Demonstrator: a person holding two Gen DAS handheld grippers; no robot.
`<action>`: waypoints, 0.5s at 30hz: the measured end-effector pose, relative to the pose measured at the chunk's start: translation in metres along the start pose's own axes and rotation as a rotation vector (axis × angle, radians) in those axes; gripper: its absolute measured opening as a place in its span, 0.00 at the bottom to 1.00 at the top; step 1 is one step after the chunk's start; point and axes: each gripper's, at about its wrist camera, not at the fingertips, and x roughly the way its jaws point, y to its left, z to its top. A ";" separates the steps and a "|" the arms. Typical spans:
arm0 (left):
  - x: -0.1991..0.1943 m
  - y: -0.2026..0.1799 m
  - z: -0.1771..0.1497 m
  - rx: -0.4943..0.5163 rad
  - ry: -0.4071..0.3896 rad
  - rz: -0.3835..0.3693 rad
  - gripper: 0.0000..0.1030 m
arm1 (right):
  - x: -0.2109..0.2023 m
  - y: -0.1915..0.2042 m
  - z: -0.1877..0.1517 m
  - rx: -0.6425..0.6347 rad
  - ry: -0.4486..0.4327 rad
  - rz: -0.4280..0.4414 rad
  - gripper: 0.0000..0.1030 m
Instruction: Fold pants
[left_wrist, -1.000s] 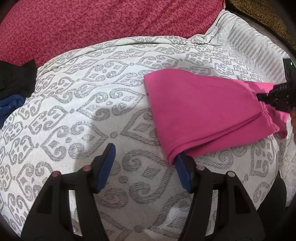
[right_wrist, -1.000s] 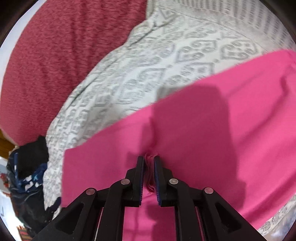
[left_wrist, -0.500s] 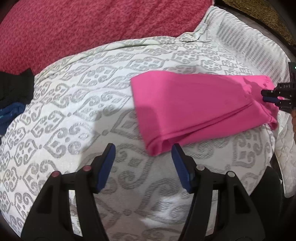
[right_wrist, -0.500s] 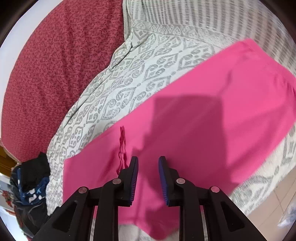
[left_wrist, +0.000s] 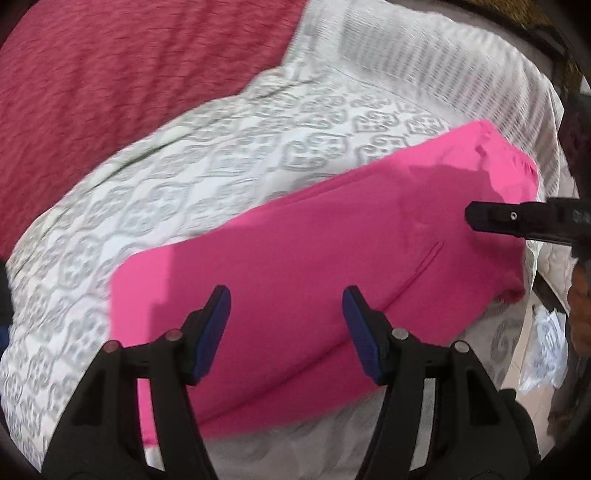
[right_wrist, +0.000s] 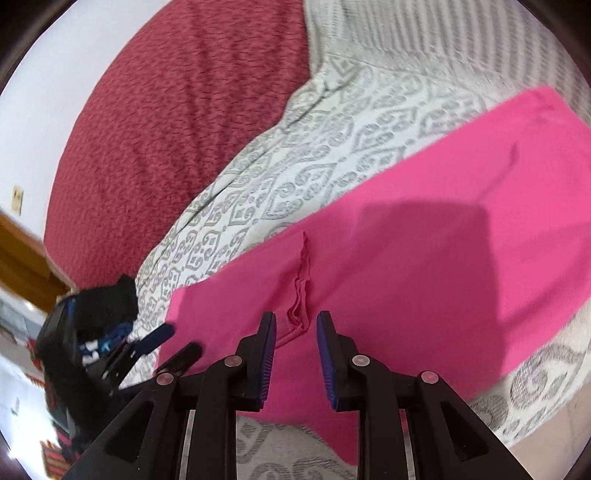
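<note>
Both grippers have let go and pulled back since the earlier frames: the right gripper (right_wrist: 295, 334), which was pinched on a gathered bunch of the bright pink fabric pants (left_wrist: 332, 280), has just been opening its fingers, and now the small ridge of cloth (right_wrist: 301, 295) stands free just ahead of the tips, not pressed by either pad. Its fingers are narrow but apart and hold nothing. The left gripper (left_wrist: 286, 332) has swung across from the bare cover to hover above the pants; its fingers stand wide, with only flat pink cloth seen between them, and I judge that they do not grip it

The pants lie folded into a long band on the white bed cover with grey ornament pattern (left_wrist: 207, 177), near the edge of the bed, with a dark red blanket (left_wrist: 110, 74) behind. I think one fold is finished and the next one, across the length, is not yet begun

Only the right view shows the raised ridge, a pile of black and blue clothes (right_wrist: 107, 306) at the left, and the left gripper from the side. Only the left view shows the far rounded end of the pants and the right gripper reaching over it
</note>
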 end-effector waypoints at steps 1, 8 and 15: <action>0.007 -0.005 0.003 0.009 0.009 -0.011 0.62 | 0.000 0.003 0.000 -0.032 -0.003 0.014 0.22; 0.023 -0.013 0.003 -0.009 0.013 -0.056 0.62 | 0.020 0.014 0.001 -0.118 0.072 0.079 0.22; 0.024 -0.010 0.002 -0.040 0.011 -0.081 0.62 | 0.045 0.013 -0.001 -0.091 0.111 0.004 0.26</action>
